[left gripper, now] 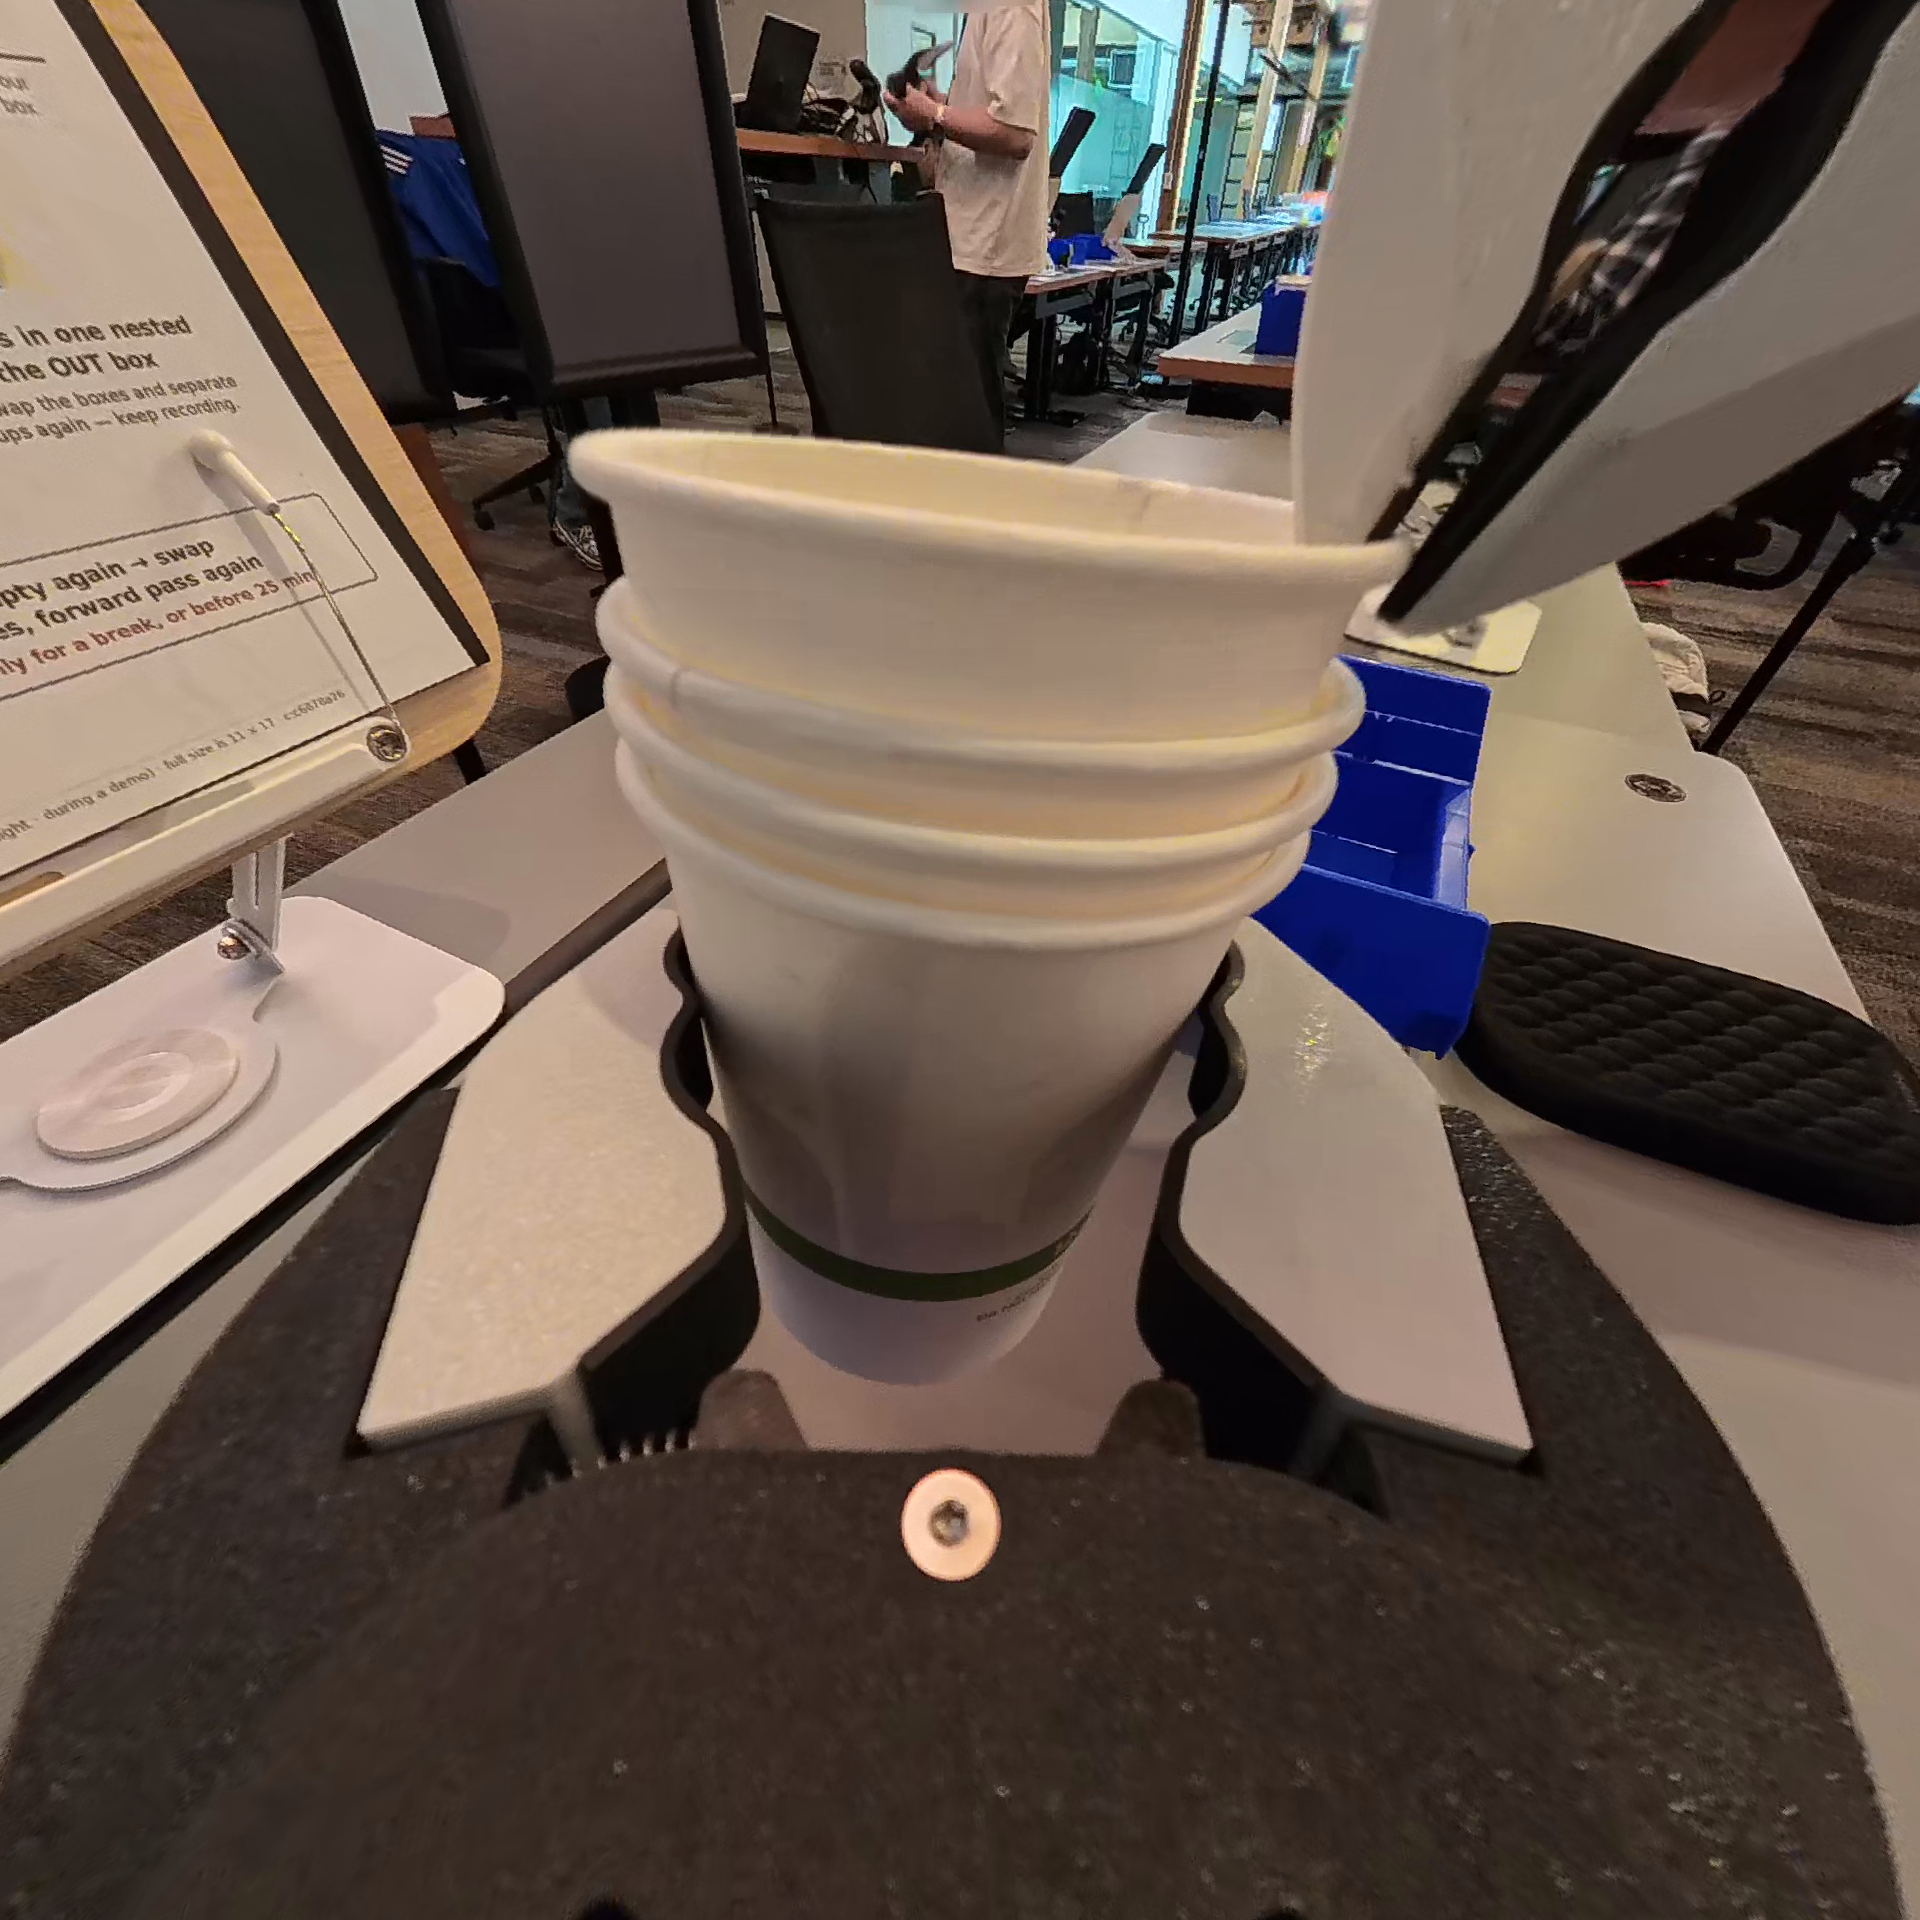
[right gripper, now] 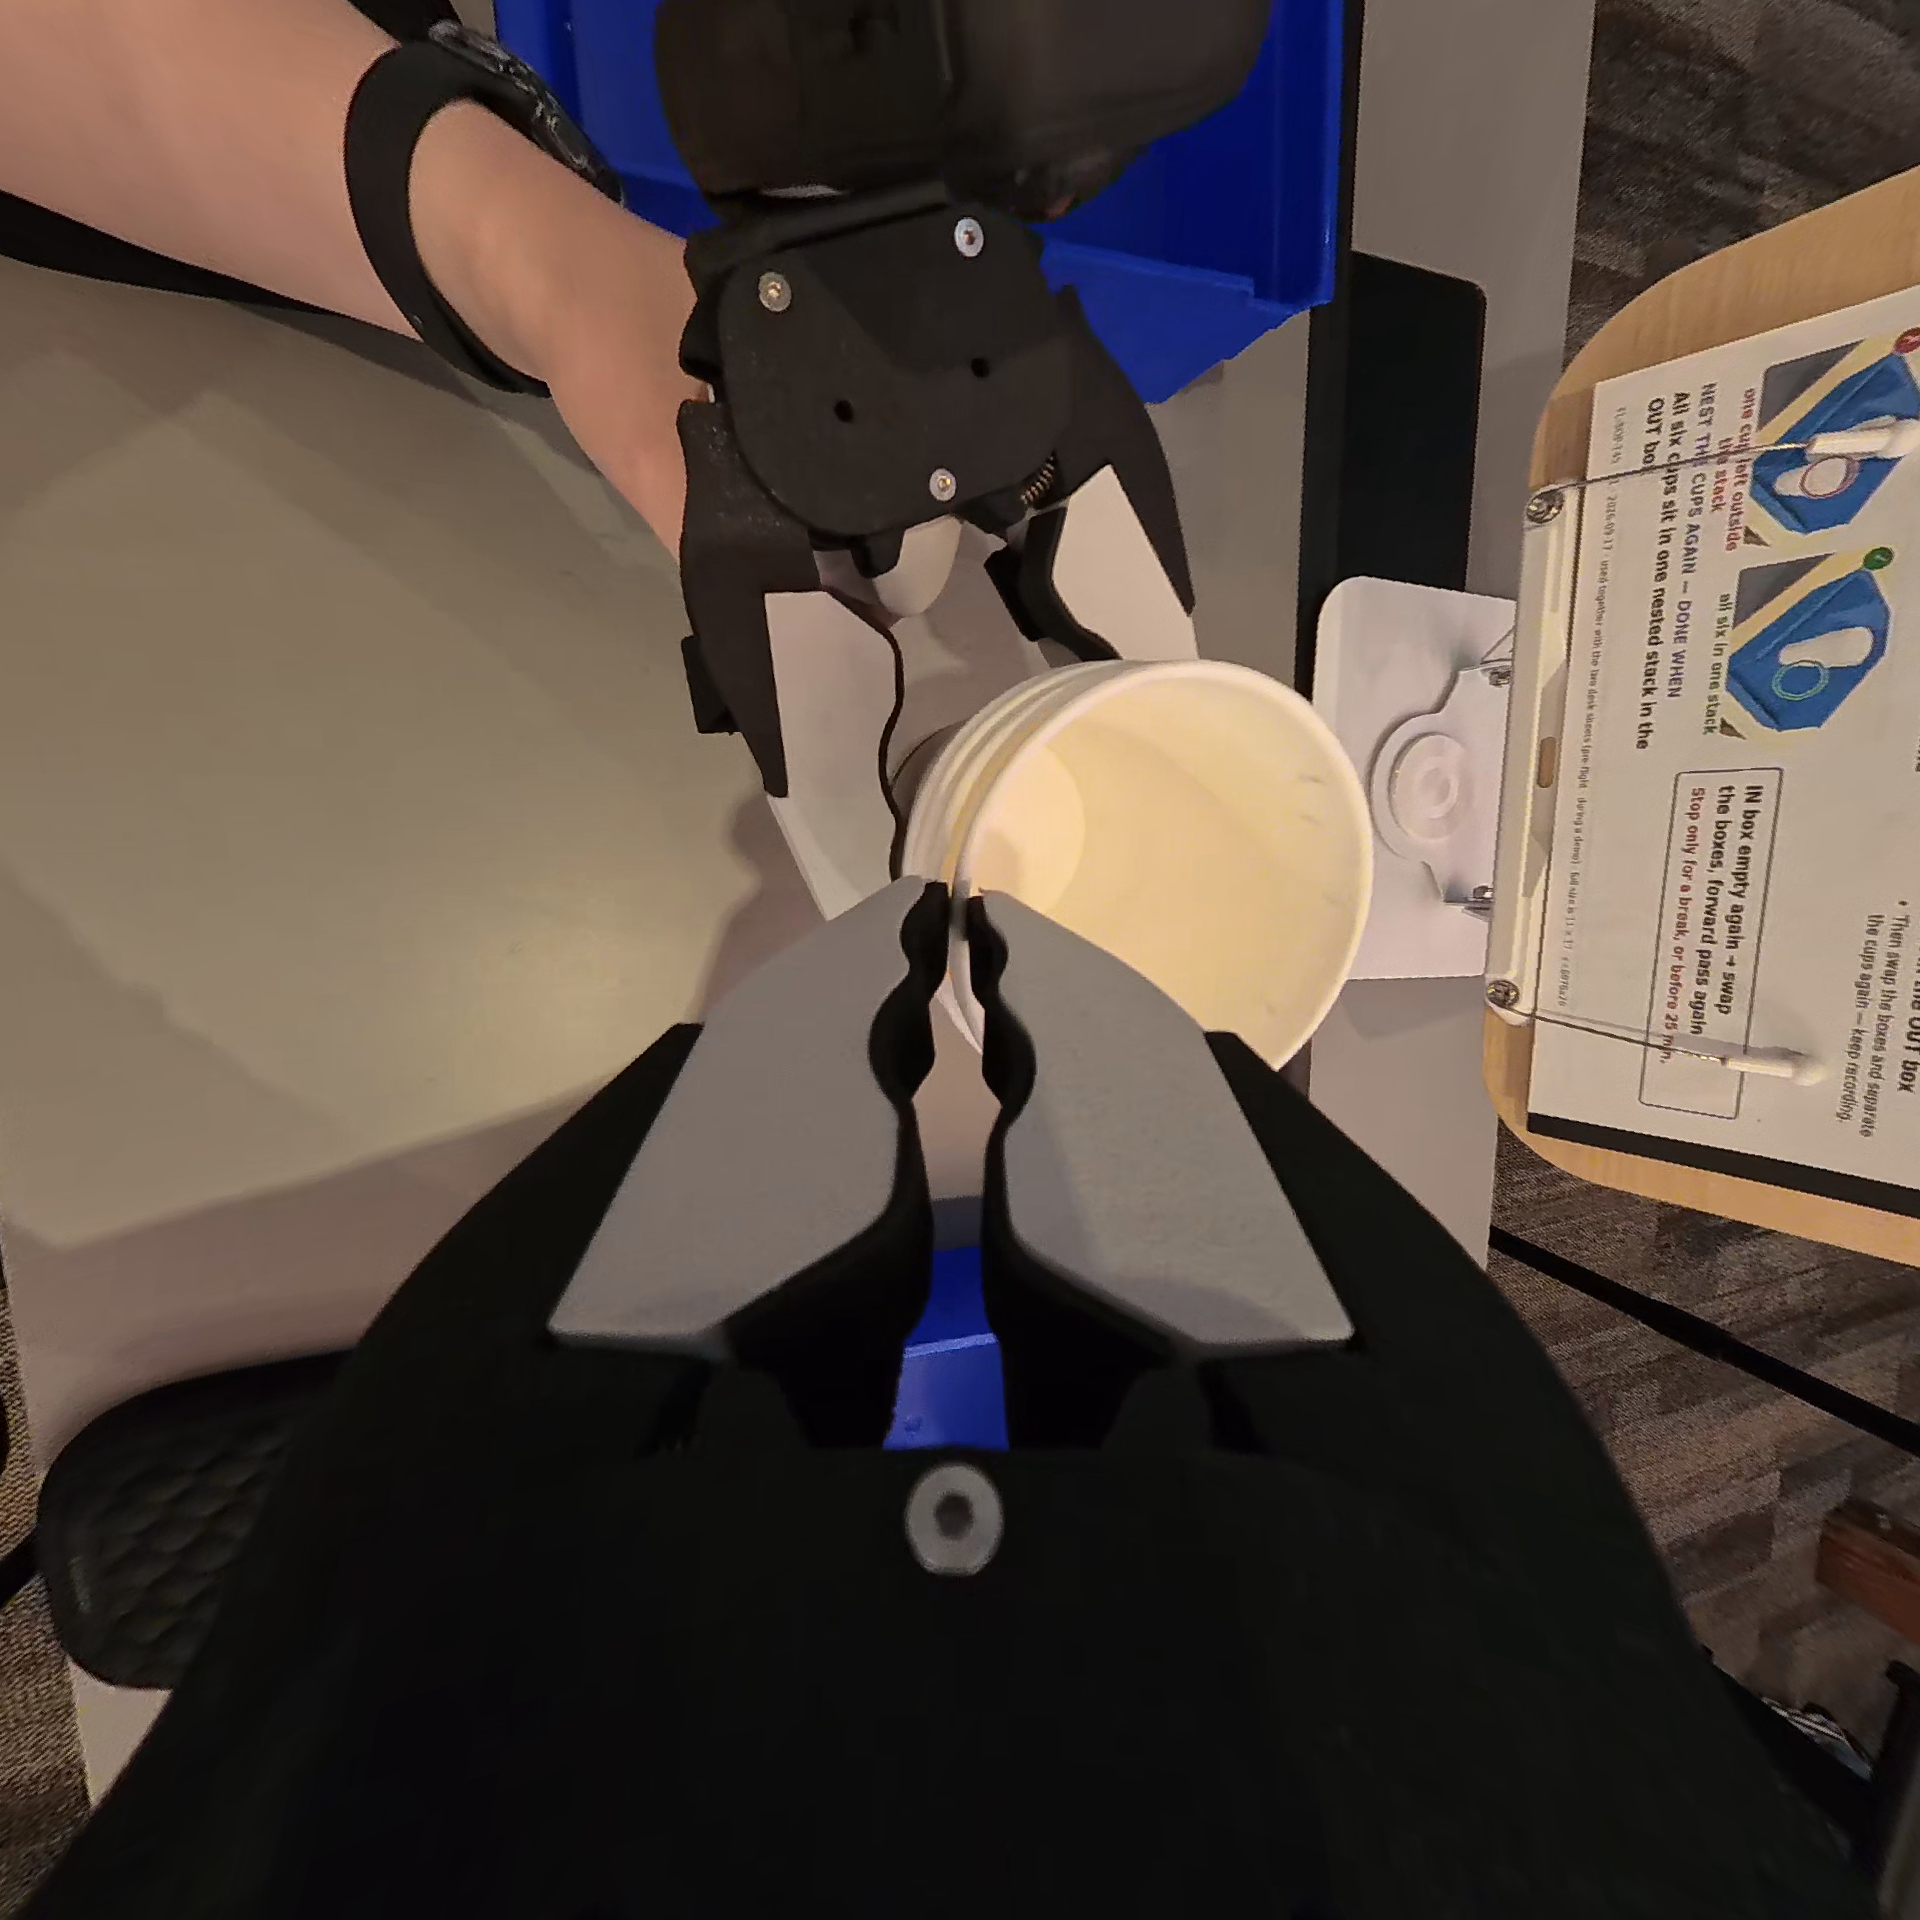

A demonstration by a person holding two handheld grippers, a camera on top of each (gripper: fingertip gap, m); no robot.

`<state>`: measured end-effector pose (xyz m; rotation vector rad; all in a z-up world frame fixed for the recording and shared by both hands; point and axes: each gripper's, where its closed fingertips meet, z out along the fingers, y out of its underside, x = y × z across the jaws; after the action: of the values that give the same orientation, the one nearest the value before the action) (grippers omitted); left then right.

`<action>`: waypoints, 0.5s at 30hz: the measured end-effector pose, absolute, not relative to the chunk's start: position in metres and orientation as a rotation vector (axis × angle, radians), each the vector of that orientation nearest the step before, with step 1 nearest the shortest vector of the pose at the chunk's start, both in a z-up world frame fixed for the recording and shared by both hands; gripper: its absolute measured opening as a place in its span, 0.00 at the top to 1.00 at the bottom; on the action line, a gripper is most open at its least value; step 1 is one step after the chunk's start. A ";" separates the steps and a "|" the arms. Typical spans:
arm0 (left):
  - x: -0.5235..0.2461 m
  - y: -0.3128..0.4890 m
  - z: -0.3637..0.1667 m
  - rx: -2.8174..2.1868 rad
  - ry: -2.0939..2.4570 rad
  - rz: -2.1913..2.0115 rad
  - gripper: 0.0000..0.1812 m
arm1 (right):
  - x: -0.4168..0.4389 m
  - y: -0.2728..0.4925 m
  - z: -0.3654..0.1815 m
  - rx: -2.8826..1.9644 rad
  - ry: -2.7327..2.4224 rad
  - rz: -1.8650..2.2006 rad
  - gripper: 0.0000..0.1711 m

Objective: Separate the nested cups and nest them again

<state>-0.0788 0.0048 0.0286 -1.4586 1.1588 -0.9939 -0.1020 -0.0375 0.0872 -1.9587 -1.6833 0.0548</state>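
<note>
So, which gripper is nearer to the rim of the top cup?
Right. The right gripper pinches the rim of the top cup, one finger inside and one outside. The left gripper holds the stack lower down, around the bottom cup.

A grey surface (left gripper: 1621, 831) carries a blue bin (left gripper: 1392, 862), a black textured pad (left gripper: 1704, 1070) just beside it, and a wooden-edged instruction board (left gripper: 156, 499) on a white stand base (left gripper: 343, 1018), with a person (left gripper: 992, 135) and a dark chair (left gripper: 883, 312) well beyond.
</note>
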 end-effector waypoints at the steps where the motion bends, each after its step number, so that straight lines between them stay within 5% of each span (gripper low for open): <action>1: -0.079 0.005 0.028 -1.460 1.160 -0.994 0.49 | -0.102 -0.037 0.089 -1.958 -1.682 0.053 0.98; 15: -0.076 0.001 0.025 -1.460 1.190 -0.988 0.49 | -0.091 -0.032 0.131 -1.932 -1.599 -0.004 0.98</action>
<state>-0.0762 0.0013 0.0248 -1.4600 1.1900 -0.9876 -0.0906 -0.0323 0.1313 -1.9322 -1.5990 -0.0043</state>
